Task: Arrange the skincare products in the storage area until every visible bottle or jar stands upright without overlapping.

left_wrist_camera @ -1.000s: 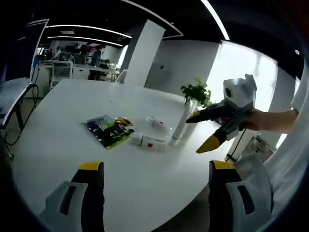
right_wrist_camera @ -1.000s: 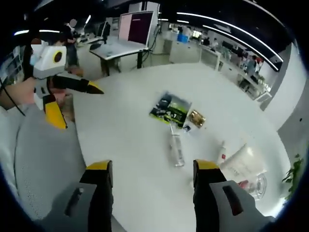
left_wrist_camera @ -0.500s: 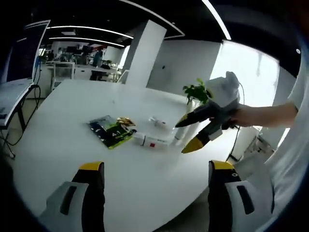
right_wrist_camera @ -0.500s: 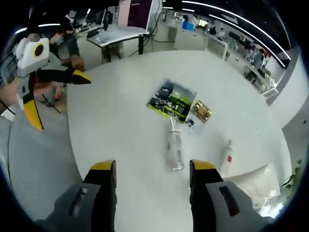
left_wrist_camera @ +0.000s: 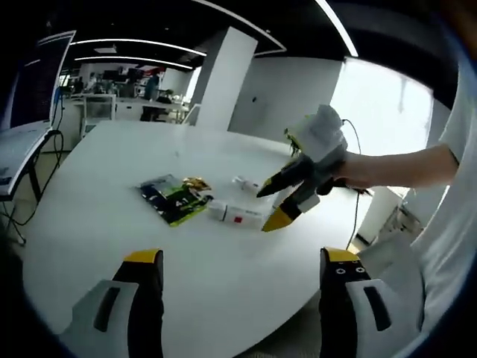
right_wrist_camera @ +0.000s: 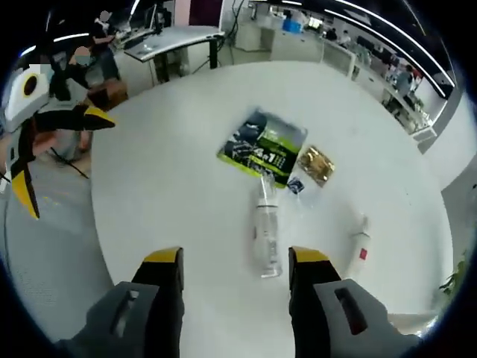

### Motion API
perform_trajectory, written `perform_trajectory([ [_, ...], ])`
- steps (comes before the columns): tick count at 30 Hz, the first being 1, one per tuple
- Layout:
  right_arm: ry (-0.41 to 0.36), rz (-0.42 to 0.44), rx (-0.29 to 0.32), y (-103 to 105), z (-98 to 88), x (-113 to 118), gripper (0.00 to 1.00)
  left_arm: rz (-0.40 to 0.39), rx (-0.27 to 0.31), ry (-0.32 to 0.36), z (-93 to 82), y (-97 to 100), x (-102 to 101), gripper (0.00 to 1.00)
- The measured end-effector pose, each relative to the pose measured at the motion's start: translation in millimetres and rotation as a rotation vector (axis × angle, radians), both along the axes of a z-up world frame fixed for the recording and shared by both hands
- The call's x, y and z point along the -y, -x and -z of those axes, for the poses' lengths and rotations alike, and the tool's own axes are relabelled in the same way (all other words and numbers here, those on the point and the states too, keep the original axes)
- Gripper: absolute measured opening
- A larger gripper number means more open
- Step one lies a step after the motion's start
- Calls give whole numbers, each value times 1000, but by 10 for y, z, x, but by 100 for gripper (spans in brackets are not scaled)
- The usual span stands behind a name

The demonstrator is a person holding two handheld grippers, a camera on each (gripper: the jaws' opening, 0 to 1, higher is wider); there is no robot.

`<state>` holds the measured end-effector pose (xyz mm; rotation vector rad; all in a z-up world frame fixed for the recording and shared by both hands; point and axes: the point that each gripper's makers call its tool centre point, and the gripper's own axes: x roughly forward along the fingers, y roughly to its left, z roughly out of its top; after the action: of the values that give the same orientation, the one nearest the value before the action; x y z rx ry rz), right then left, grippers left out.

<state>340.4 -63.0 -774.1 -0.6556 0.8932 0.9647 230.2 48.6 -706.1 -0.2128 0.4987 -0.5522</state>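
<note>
A clear bottle [right_wrist_camera: 264,233] lies on its side on the round white table [right_wrist_camera: 171,171], just ahead of my right gripper [right_wrist_camera: 235,257], whose jaws stand open and apart from it. In the left gripper view the same bottle [left_wrist_camera: 237,216] lies beside a green and black sachet pack [left_wrist_camera: 175,200]. The right gripper [left_wrist_camera: 266,210] hovers open over its far end. A white pump bottle [right_wrist_camera: 359,242] with a red label seems to stand upright further right. My left gripper [left_wrist_camera: 240,257] is open near the table's edge and holds nothing.
A gold packet [right_wrist_camera: 316,165] and a small dark sachet [right_wrist_camera: 296,185] lie by the green pack [right_wrist_camera: 262,148]. A small white tube [left_wrist_camera: 246,184] lies behind the bottle. Office desks [right_wrist_camera: 175,41] and a white pillar [left_wrist_camera: 223,82] stand beyond the table.
The right gripper has come in over the table toward the lying clear bottle, which now sits closer to its jaws. The products have not moved.
</note>
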Motion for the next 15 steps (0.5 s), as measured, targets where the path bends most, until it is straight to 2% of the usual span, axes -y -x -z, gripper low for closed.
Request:
perform_trajectory([
  [6,27,-20,8,-109,86,-42,53,5,-9,-8,23,6,17,78],
  [15,78,-29,-15,-266,311,-85,51,15,-22,-30,59,21,12,77],
])
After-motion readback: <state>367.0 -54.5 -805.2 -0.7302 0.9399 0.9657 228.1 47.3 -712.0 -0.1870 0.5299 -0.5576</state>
